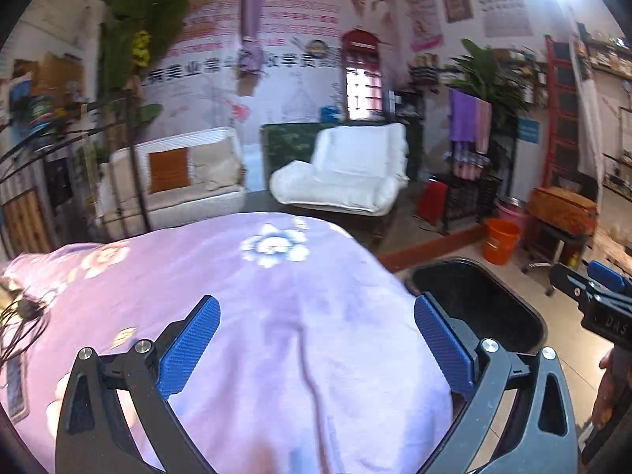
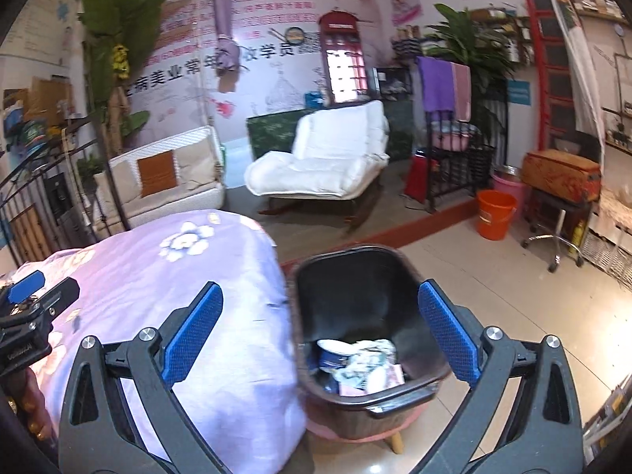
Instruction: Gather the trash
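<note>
The left hand-held gripper [image 1: 316, 343] stands with its blue pads spread wide and nothing between them; it hangs over the lilac flowered cloth [image 1: 245, 316] that covers the bench, touching nothing that I can see. The right hand-held gripper [image 2: 320, 331] is just as wide and just as empty, and it points down toward the black bin [image 2: 355, 276], which shows between and beyond its fingers.

Taking the bin as the landmark: it stands just beside the draped bench, at the edge nearest the right hand-held gripper, raised on a low pink stool [image 2: 355, 430]. That placing looks deliberate, since it brings the bin's mouth close to the bench top, so rubbish can be carried a short way and let fall.

The trash [image 2: 359, 363] lies in the bottom of the bin: a round tub, crumpled paper and pink wrappers. No loose rubbish shows on the cloth in either view.

Beyond the bin, well apart, stand an orange bucket [image 2: 495, 215] and a white cushioned chair [image 2: 328, 158]. With both sets of jaws wide and empty over a filled bin, the collecting seems largely done.
</note>
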